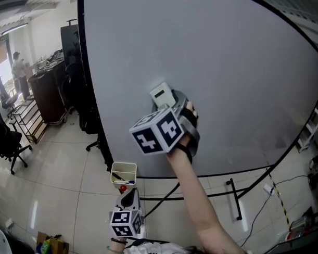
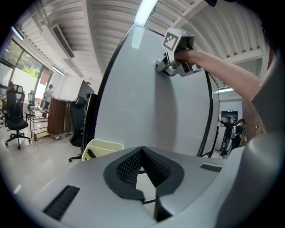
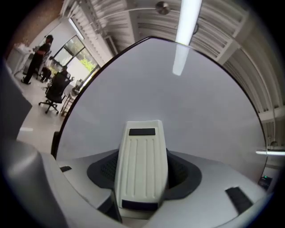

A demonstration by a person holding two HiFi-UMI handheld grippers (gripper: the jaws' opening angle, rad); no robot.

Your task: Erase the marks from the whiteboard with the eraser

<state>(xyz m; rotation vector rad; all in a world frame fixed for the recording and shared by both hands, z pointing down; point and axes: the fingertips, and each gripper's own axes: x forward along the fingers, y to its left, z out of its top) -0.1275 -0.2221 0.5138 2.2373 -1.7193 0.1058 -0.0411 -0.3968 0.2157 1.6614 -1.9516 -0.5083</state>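
Far left, a black chair (image 1: pixel 6 138) stands on the pale tiled floor (image 1: pixel 58 167), with a person (image 1: pixel 18 69) by a window behind it and a dark cabinet (image 1: pixel 48 89) next along. A cream bin (image 1: pixel 123 173) with markers inside sits at the foot of the whiteboard (image 1: pixel 239 69). Just below the bin, the left tool (image 1: pixel 129 194) points up at the board, its jaws closed together with nothing between them. The whiteboard fills most of the view, a plain grey-white sheet in a black frame. Near its middle the right tool (image 1: pixel 170 101) grips the white ribbed eraser (image 1: pixel 161 94) between its jaws, the eraser lying against the board. Lower right, the black stand (image 1: pixel 234 197) rests on the tiles, and a thin cable (image 1: pixel 260 213) trails across the floor.
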